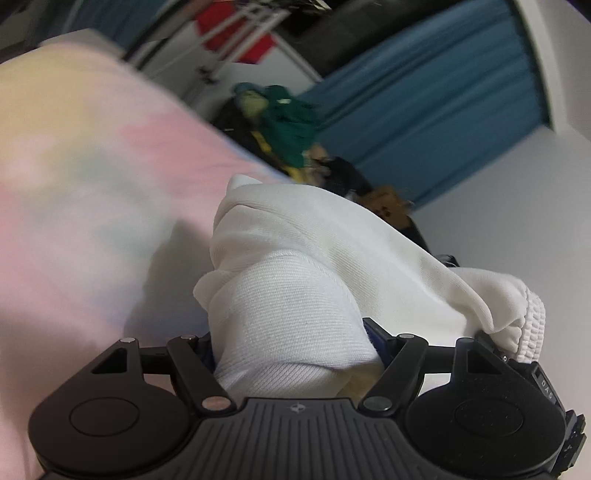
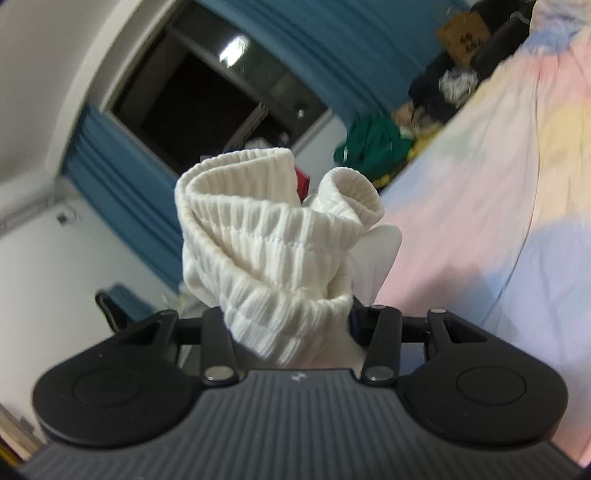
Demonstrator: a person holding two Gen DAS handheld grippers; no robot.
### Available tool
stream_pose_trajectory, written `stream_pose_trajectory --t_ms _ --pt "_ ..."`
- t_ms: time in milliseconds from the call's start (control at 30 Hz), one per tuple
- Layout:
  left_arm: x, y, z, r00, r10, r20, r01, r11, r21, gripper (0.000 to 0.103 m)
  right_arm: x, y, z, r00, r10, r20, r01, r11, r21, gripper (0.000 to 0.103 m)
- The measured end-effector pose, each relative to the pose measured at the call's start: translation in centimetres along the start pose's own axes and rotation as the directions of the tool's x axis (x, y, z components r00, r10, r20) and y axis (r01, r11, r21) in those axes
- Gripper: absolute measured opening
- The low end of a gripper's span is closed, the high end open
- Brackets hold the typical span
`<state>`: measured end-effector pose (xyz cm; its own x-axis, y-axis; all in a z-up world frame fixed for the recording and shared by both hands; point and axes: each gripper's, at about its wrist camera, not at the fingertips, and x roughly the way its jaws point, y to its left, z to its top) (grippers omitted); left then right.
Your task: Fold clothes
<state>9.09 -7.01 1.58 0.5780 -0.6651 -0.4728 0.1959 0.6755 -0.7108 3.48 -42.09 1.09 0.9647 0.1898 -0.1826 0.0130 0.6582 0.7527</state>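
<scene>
A white knit garment (image 1: pixel 295 280) is bunched up in my left gripper (image 1: pixel 295 343), which is shut on its smooth fabric; the cloth covers the fingers. In the right wrist view, my right gripper (image 2: pixel 291 325) is shut on the same garment's ribbed white hem (image 2: pixel 266 251), which stands up in folds and hides the fingers. Both grippers hold the garment above a bed with a pastel pink, yellow and blue sheet (image 1: pixel 81 184), also seen in the right wrist view (image 2: pixel 498 206).
A pile of clothes with a green item (image 1: pixel 288 125) lies at the far end of the bed, also seen in the right wrist view (image 2: pixel 373 144). Blue curtains (image 1: pixel 436 110) and a dark window (image 2: pixel 207 99) stand behind. A brown cardboard box (image 2: pixel 463 35) sits beyond.
</scene>
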Motion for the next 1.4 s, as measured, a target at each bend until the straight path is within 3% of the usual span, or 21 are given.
stream_pose_trajectory --t_ms 233,400,633,733,967,1167,1300,1400 --pt "10.6 -7.9 1.7 0.996 -0.055 -0.069 0.062 0.993 0.096 0.074 -1.1 -5.2 7.7 0.993 -0.034 0.114 0.032 0.999 0.016 0.047" --pt "19.2 -11.5 -0.1 0.988 -0.070 -0.138 0.088 0.988 0.129 0.074 -1.7 -11.8 10.9 0.979 -0.093 0.183 0.081 0.994 0.073 0.047" --pt "31.3 -13.3 -5.0 0.964 -0.050 -0.261 0.099 0.979 0.177 0.074 -3.0 -22.3 10.6 0.944 -0.192 0.268 0.147 0.973 0.181 0.047" --pt "34.5 -13.1 -7.4 0.963 -0.036 -0.268 0.099 0.969 0.228 0.076 -3.7 -25.7 9.4 0.937 -0.227 0.265 0.166 0.958 0.235 0.047" --pt "37.4 -11.2 -9.1 0.959 -0.028 -0.282 0.115 0.947 0.299 0.080 -4.5 -31.4 5.5 0.925 -0.294 0.240 0.189 0.906 0.379 0.049" --pt "35.0 -10.7 -9.3 0.953 -0.026 -0.303 0.123 0.945 0.304 0.084 -4.4 -33.8 3.9 0.922 -0.318 0.221 0.186 0.865 0.467 0.054" --pt "32.7 -11.8 -9.2 0.945 0.021 -0.326 0.094 0.939 0.332 0.086 -5.1 -32.8 4.8 0.913 -0.380 0.150 0.266 0.832 0.487 0.064" --pt "29.5 -13.3 -8.9 0.952 0.062 -0.301 0.060 0.924 0.379 0.089 -6.4 -30.7 5.5 0.881 -0.462 0.099 0.373 0.808 0.456 0.073"
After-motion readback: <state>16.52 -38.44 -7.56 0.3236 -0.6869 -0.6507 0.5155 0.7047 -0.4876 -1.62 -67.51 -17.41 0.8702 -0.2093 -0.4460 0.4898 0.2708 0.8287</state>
